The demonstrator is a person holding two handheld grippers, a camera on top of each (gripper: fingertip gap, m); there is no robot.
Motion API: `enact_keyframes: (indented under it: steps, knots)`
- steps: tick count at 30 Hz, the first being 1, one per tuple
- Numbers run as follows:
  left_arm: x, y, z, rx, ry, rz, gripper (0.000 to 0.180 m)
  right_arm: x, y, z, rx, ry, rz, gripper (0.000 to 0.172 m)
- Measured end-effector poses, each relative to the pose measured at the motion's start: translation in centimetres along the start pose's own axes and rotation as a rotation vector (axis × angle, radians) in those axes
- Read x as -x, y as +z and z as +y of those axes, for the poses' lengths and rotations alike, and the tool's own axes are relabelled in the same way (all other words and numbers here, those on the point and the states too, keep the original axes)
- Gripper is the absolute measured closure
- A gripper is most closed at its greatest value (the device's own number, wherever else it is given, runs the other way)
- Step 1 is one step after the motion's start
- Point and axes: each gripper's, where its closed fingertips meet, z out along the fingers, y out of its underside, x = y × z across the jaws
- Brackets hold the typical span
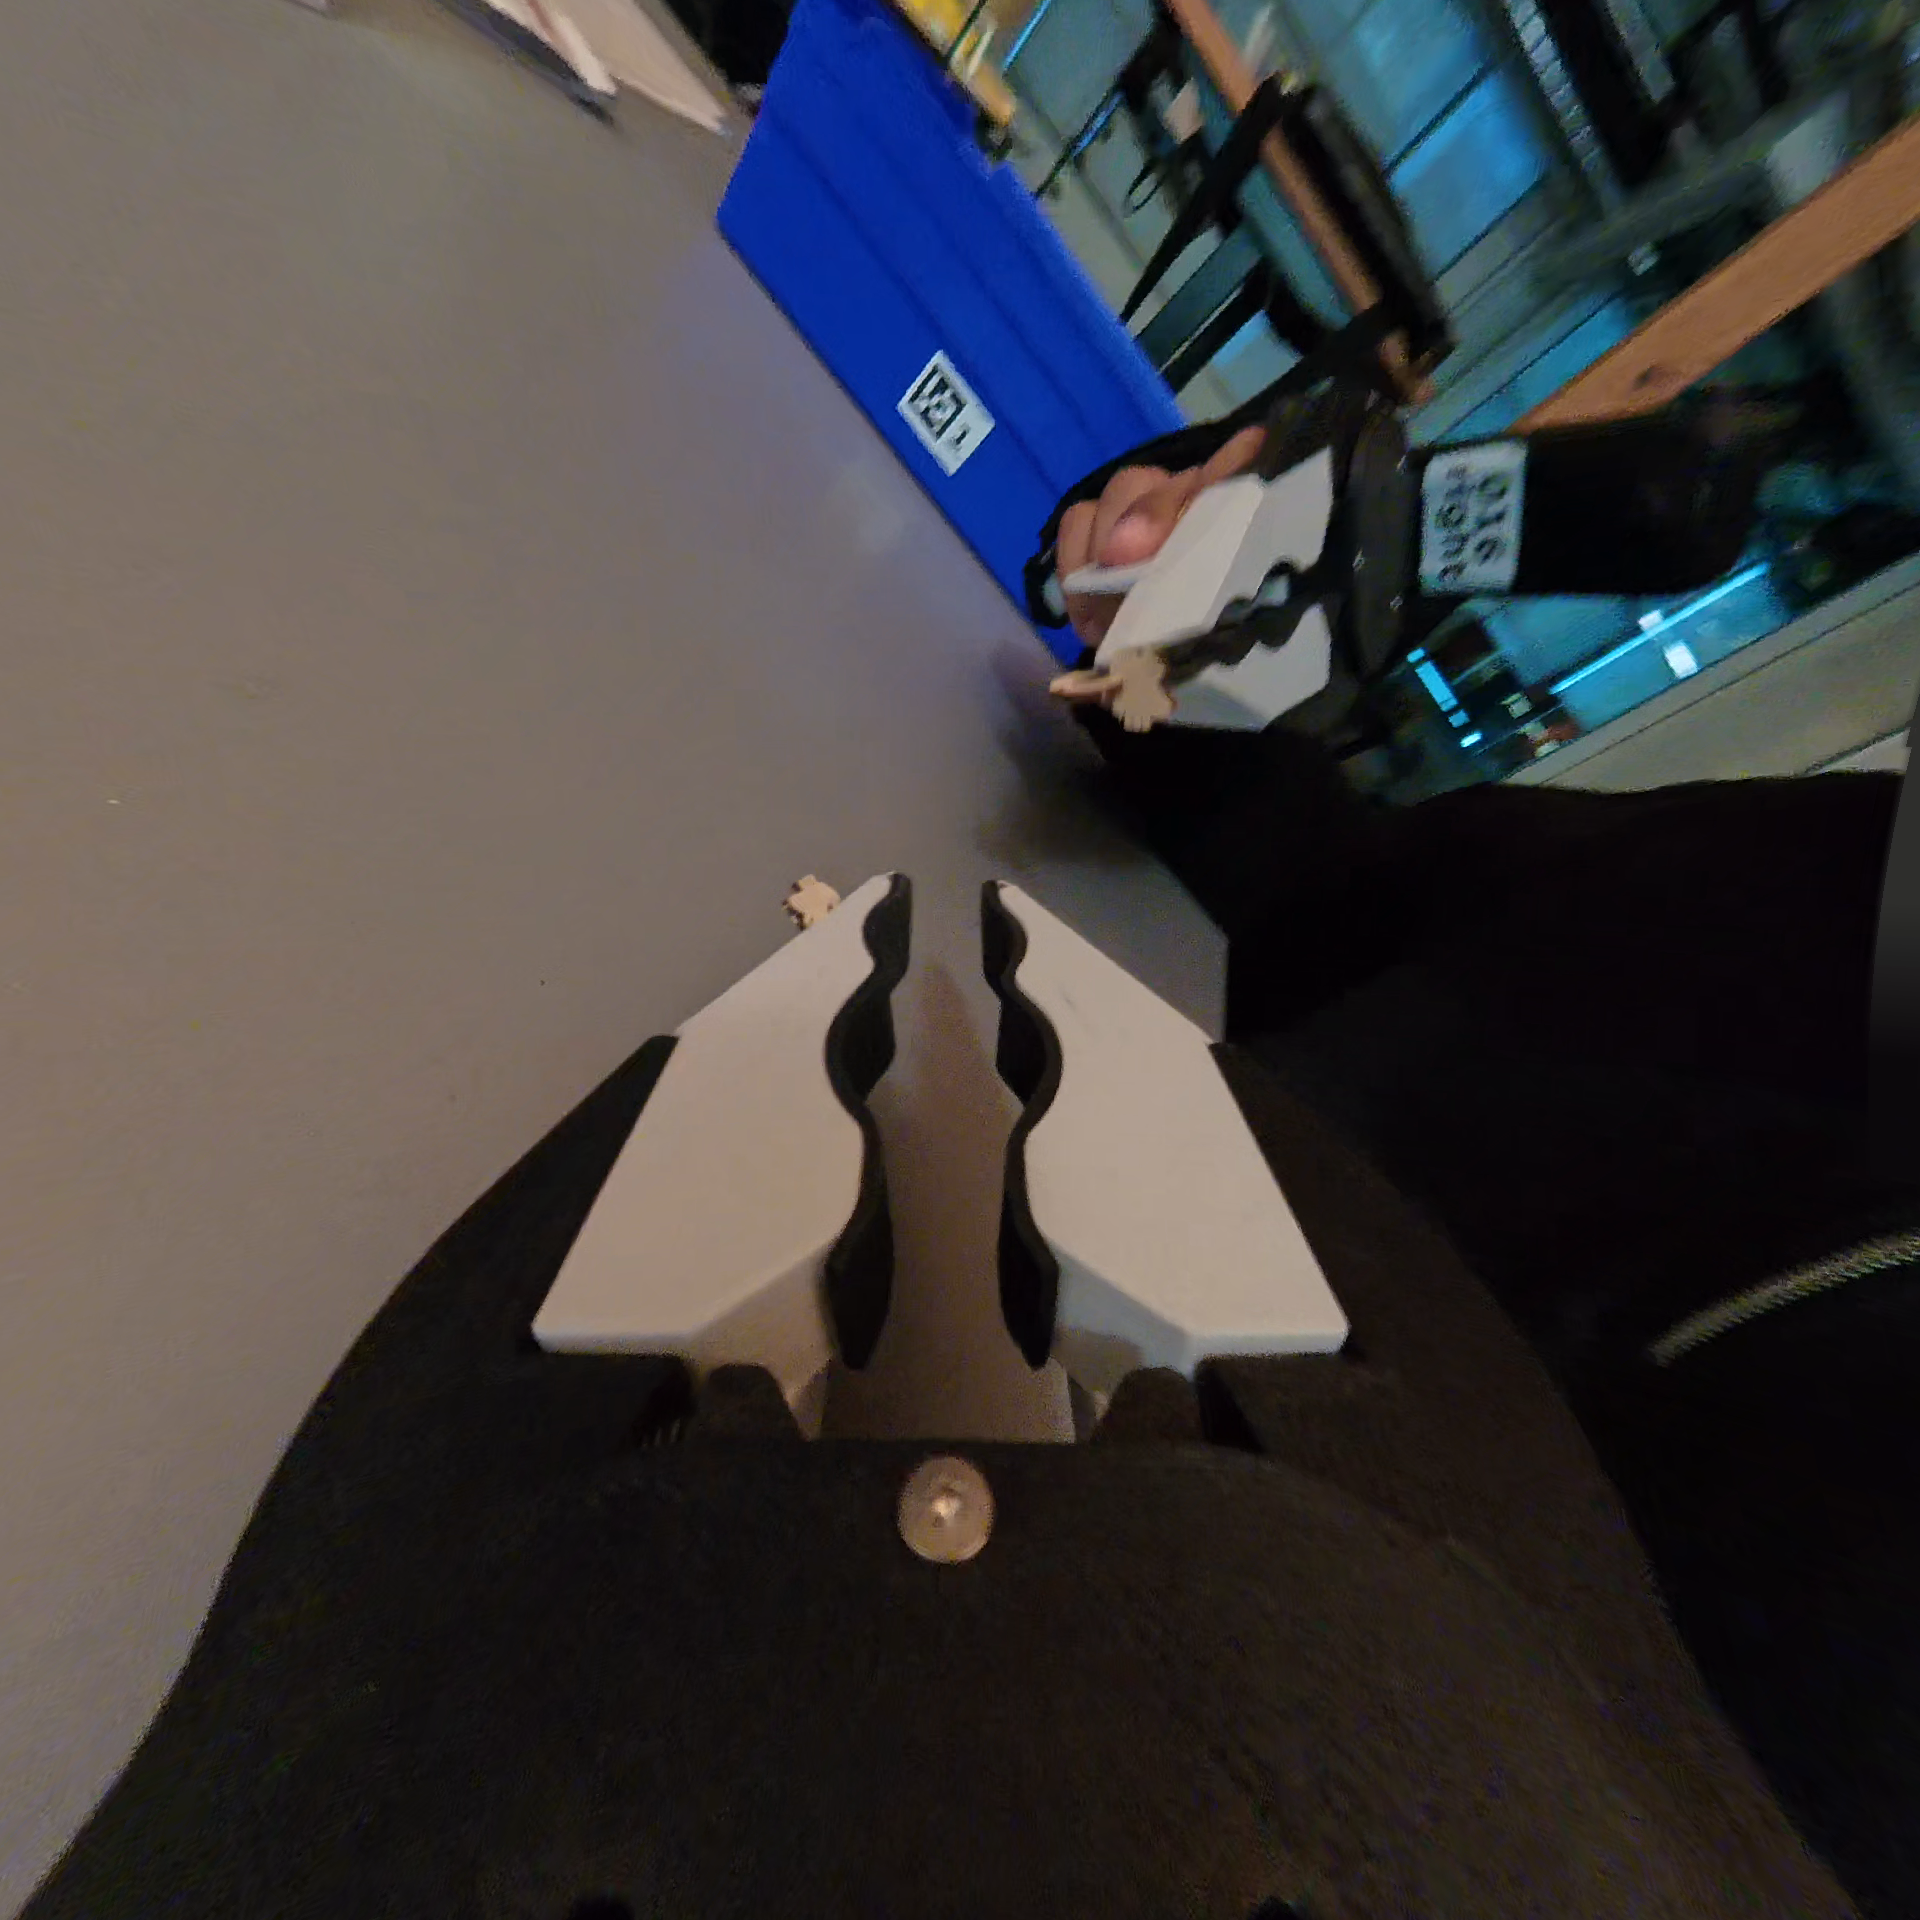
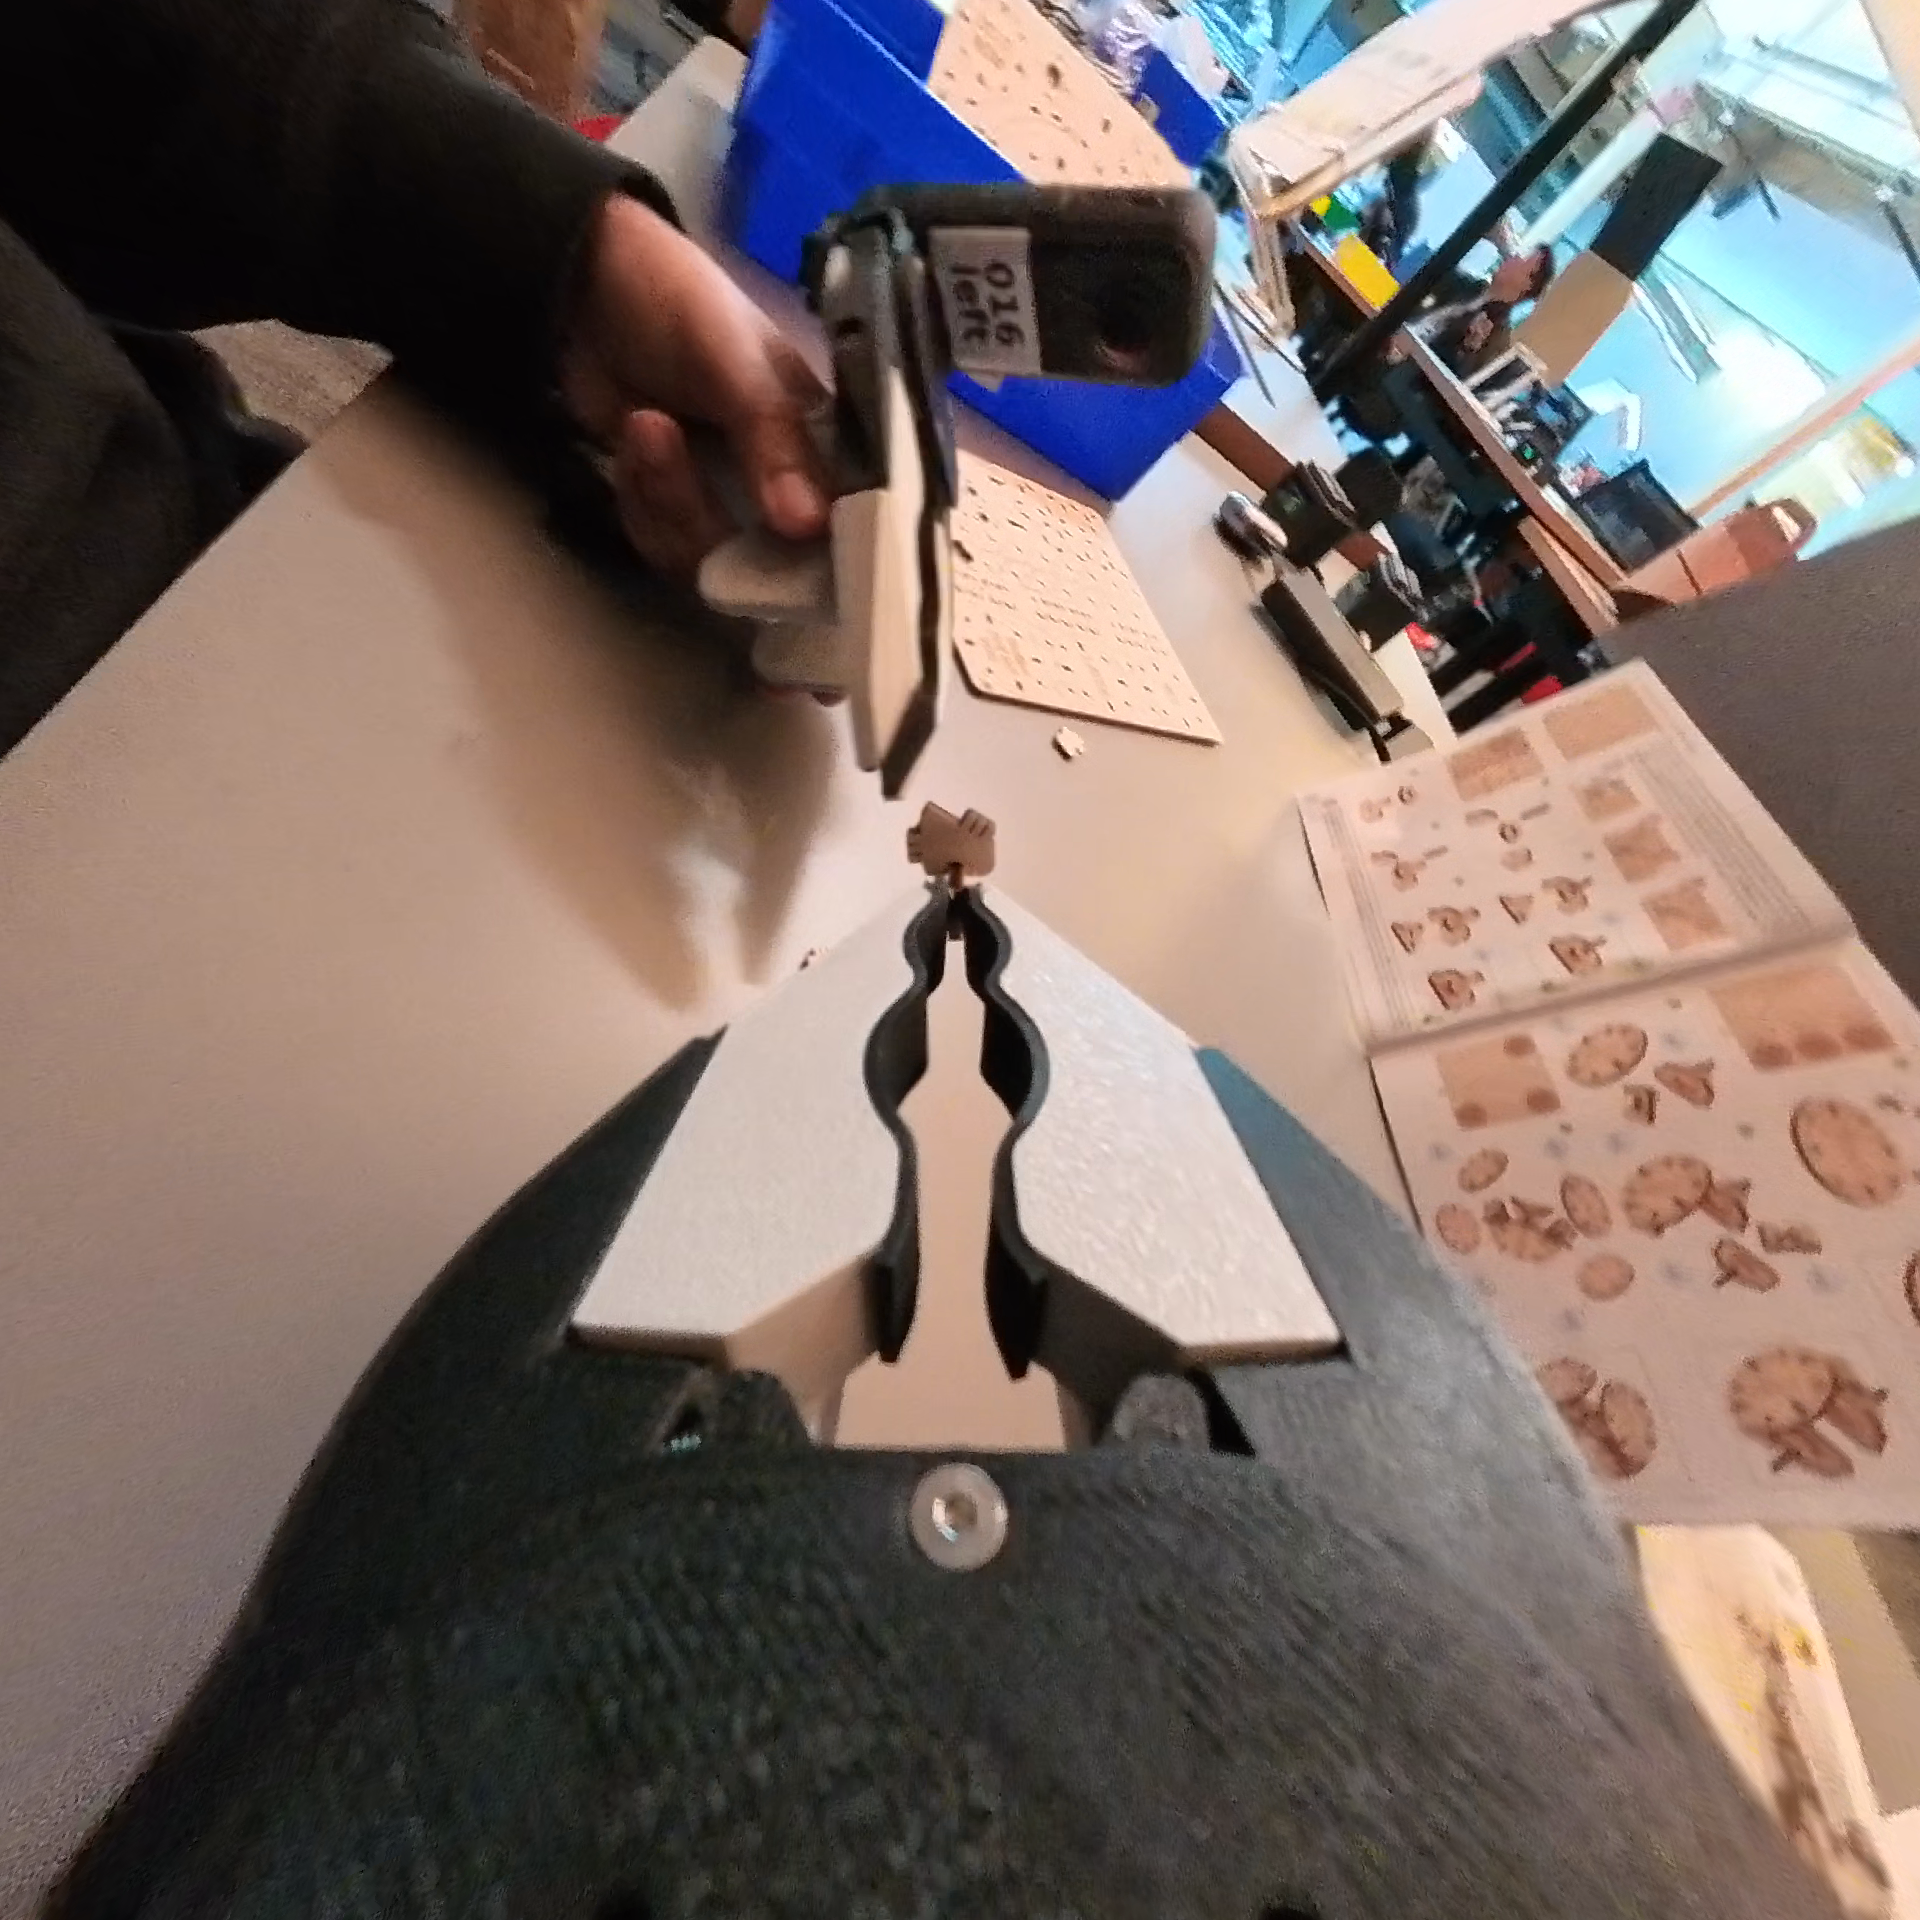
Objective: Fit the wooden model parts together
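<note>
On the grey table [image 1: 312, 623] my left gripper [image 1: 945, 883] hangs with its fingers spread a little and nothing between them; a tiny loose wooden piece [image 1: 808, 900] lies just beside its left fingertip [image 1: 868, 914]. My right gripper [image 2: 954, 914] has its fingers pressed together at the very tips on the thin stem of a small wooden puzzle assembly [image 2: 951, 837], which sticks out ahead of them above the table.

Risks as I judge them: the hold is on a sliver only, so any twist could let the assembly pivot or drop. The left gripper's fingertips [image 2: 894, 727] sit close above it in the right wrist view, and a bump there could knock it loose. Another loose wooden bit [image 2: 1067, 741] near the punched plywood sheet [image 2: 1070, 613] could get swept toward the blue bin [image 2: 862, 135]. An open instruction booklet [image 2: 1621, 1039] lies to the right, well apart. Motion blur makes exact contact hard to read.
</note>
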Motion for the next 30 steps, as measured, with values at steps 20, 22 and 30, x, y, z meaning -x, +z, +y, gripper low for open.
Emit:
enact_keyframes:
  steps: [20,22,30]
  knots:
    - [1.8,2.7,4.9,0.393,0.435,-0.455,0.170,-0.4,0.3,0.5,-0.048,0.200,-0.032,0.172]
    - [1.3,2.1,4.9,0.352,0.455,-0.492,0.170,0.0,0.3,0.2,-0.052,0.187,-0.046,0.172]
    - [-0.5,-0.3,3.9,0.176,0.362,-0.489,0.169,2.9,1.6,-0.4,-0.029,0.157,-0.148,0.171]
